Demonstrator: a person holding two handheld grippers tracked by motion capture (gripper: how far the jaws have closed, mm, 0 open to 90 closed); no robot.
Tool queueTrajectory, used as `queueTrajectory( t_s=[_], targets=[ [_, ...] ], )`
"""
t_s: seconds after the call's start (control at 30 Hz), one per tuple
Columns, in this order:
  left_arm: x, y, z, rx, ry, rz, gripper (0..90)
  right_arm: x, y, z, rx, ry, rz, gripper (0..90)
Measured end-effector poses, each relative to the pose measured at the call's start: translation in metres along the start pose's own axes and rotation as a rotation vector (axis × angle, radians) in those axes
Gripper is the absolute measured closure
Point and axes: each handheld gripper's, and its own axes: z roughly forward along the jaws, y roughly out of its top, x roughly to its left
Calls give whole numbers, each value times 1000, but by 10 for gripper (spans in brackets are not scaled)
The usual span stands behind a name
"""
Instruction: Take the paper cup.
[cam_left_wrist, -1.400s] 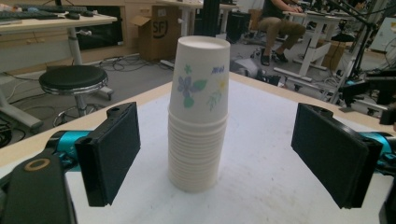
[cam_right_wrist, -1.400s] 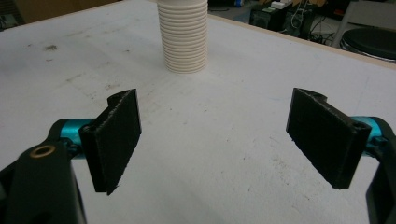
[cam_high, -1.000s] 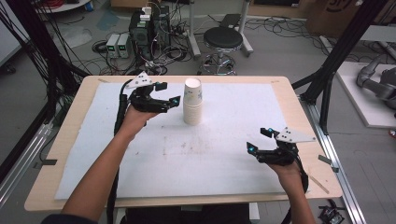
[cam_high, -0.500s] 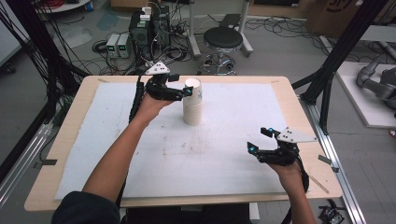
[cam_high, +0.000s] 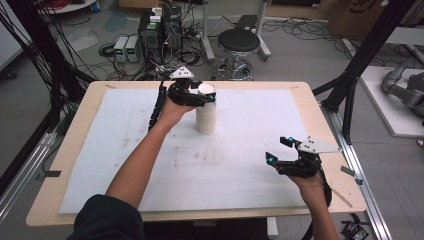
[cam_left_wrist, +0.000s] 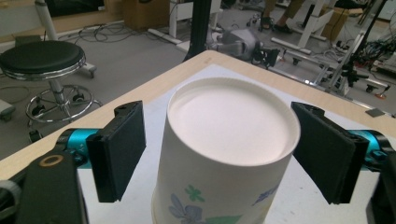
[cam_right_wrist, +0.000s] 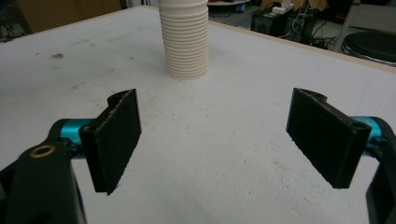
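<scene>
Between the black jaws of the left hand-held gripper (cam_left_wrist: 219, 154), the top paper cup (cam_left_wrist: 224, 154) is white, printed with small blue and green flowers low on its side. Ahead of the right hand-held gripper (cam_right_wrist: 215, 140), the stack of cups (cam_right_wrist: 185, 39) shows cream-white ribbed rims. Both hand-held grippers are black with turquoise fittings behind the jaws and a brass-coloured ring near the left jaw's base; the right one carries a pale grey plate (cam_high: 316, 145). Beneath them the table (cam_high: 90, 90) is light wood, covered by a white sheet (cam_high: 240, 165) flecked with faint brown marks. Beyond the left hand-held gripper stands a black-seated, chrome-legged stool (cam_left_wrist: 44, 58). The person's sleeve (cam_high: 107, 220) is dark.
</scene>
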Motion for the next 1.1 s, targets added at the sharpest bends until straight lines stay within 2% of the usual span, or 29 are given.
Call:
queueTrajectory(
  t_s=[0.17, 0.3, 0.5, 0.57, 0.7, 0.73, 0.83, 0.9, 1.07, 1.1],
  targets=[
    [0, -1, 1, -8, -23, 12, 324, 0, 0, 0, 3, -1, 4, 181],
    [-1, 1, 0, -16, -22, 32, 327, 0, 0, -1, 4, -3, 4, 181],
    [-4, 9, -9, -70, -23, 36, 332, 0, 0, 0, 2, 1, 1, 181],
    [-7, 17, -17, -101, -29, 34, 334, 0, 0, 0, 2, 0, 4, 181],
    [-10, 28, -25, -123, -33, 47, 339, 1, 1, 0, 4, 5, 8, 181],
    [-11, 35, -31, -142, -30, 51, 339, 1, 1, 0, 2, 5, 5, 181],
    [-13, 41, -37, -160, -19, 59, 341, 1, 1, 0, -1, 3, -1, 181],
    [-16, 51, -49, -195, -2, 68, 343, 2, 2, -1, 0, 5, 6, 181],
    [-16, 58, -63, -233, 1, 62, 345, 2, 2, 0, 0, 6, 0, 181],
    [-16, 60, -70, -254, -5, 54, 345, 3, 2, -1, 2, 7, 2, 181]
  ],
)
